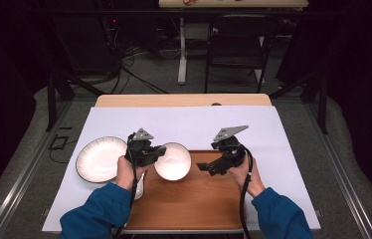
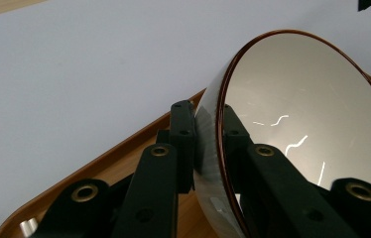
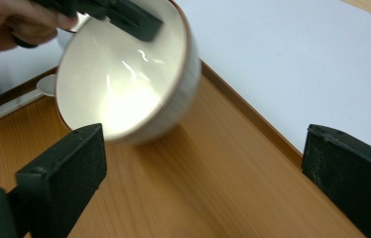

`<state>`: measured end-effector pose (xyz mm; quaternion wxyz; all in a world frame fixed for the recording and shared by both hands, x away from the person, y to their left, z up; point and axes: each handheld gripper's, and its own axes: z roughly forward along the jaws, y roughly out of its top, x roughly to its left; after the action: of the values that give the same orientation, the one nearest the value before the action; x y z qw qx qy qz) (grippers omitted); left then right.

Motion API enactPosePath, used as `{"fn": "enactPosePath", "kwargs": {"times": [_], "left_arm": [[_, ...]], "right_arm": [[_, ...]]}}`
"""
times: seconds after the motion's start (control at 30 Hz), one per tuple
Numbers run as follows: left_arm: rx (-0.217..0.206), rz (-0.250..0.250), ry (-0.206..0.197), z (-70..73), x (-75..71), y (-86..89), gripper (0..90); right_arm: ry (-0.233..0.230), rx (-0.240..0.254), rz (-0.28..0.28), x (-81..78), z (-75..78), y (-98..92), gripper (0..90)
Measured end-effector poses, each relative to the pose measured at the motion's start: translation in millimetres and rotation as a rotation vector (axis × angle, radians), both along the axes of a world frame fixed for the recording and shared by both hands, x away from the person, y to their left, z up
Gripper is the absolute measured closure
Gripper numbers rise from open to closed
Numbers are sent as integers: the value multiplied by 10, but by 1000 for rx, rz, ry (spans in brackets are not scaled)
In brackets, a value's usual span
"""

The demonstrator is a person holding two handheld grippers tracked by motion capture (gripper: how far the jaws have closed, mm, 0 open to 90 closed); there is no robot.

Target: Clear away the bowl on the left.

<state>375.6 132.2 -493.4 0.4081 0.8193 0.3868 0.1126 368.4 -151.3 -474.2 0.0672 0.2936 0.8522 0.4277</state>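
My left gripper (image 1: 160, 152) is shut on the rim of a white bowl (image 1: 173, 161) with a thin brown edge. One jaw is inside the bowl (image 2: 312, 114) and one outside, and the left gripper (image 2: 206, 119) holds it tilted on its side. The bowl (image 3: 124, 94) hangs low over the far left corner of a wooden tray (image 1: 194, 199); I cannot tell whether it touches the wood. My right gripper (image 1: 203, 167) stands open over the tray to the right of the bowl. Nothing lies between the pads of the right gripper (image 3: 208, 163).
A white plate with a dark rim (image 1: 99, 159) lies left of the tray on a white sheet (image 1: 184, 124) covering the table. A small white spoon-like piece (image 3: 48, 85) rests at the tray's left edge. Bare tray wood (image 3: 198, 198) spreads under my right gripper.
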Motion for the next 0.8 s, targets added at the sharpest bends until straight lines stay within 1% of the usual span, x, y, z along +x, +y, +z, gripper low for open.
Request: {"fn": "enactPosePath", "kwargs": {"times": [0.07, 0.13, 0.2, 0.27, 0.3, 0.37, 0.43, 0.53, 0.63, 0.73, 0.8], "left_arm": [[-1, -4, -6, -13, -4, -36, 813], [-1, -4, -9, -23, -12, -77, 814], [-3, -8, -12, -38, -24, -129, 814], [-2, -15, -18, -50, -36, -176, 814], [-9, -14, -19, -60, -38, -201, 813], [-12, -25, -12, -70, -35, -240, 813], [-15, -29, -13, -75, -40, -278, 813], [-16, -34, -22, -73, -51, -313, 813], [-17, -38, -25, -65, -67, -334, 813], [-17, -44, -37, -57, -84, -346, 813], [-21, -44, -46, -52, -96, -351, 813]], "right_arm": [[6, -6, 12, 14, -19, 83, 89], [9, -21, 15, 30, -52, 151, 137], [22, -28, 15, 51, -87, 190, 152], [30, -41, 3, 70, -114, 208, 197], [39, -37, -3, 80, -126, 210, 213], [46, -42, -16, 97, -146, 215, 289], [67, -43, -18, 101, -168, 229, 307], [74, -68, -21, 112, -202, 258, 333], [83, -70, -34, 122, -226, 272, 392], [89, -90, -43, 125, -267, 292, 445], [86, -109, -57, 127, -282, 304, 494]]}}
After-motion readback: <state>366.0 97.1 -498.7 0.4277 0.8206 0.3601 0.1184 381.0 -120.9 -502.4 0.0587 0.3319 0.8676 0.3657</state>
